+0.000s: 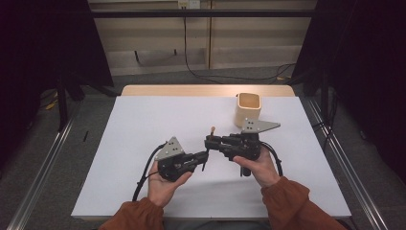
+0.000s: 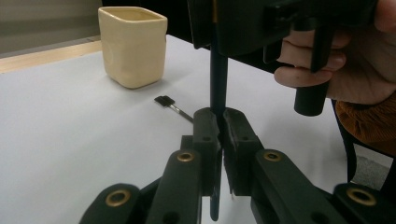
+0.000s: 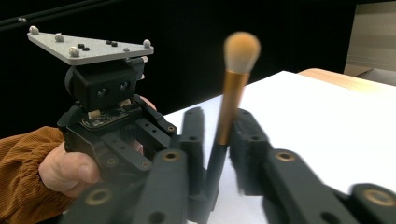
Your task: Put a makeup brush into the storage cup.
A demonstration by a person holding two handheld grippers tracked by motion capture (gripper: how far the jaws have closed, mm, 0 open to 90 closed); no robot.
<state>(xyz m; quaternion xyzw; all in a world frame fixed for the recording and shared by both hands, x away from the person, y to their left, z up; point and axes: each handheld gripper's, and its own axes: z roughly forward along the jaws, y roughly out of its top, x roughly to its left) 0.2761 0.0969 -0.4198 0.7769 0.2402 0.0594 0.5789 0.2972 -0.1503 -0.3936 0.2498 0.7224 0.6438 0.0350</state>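
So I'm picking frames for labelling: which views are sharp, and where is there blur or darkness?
High view: even light on the white table, dark surroundings, brush tiny. Left gripper view: cup and the small brush lying beyond are fairly sharp, near jaws soft. Right gripper view: brush soft, right jaw smeared by motion, black background.

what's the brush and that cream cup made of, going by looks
Makeup brush: soft pale-tan bristles, likely synthetic; a shiny copper-gold ferrule, probably metal; a dark smooth handle, plastic or painted wood. Cream cup: thick rounded walls with a soft sheen, which suggests glazed ceramic, though moulded plastic is possible.
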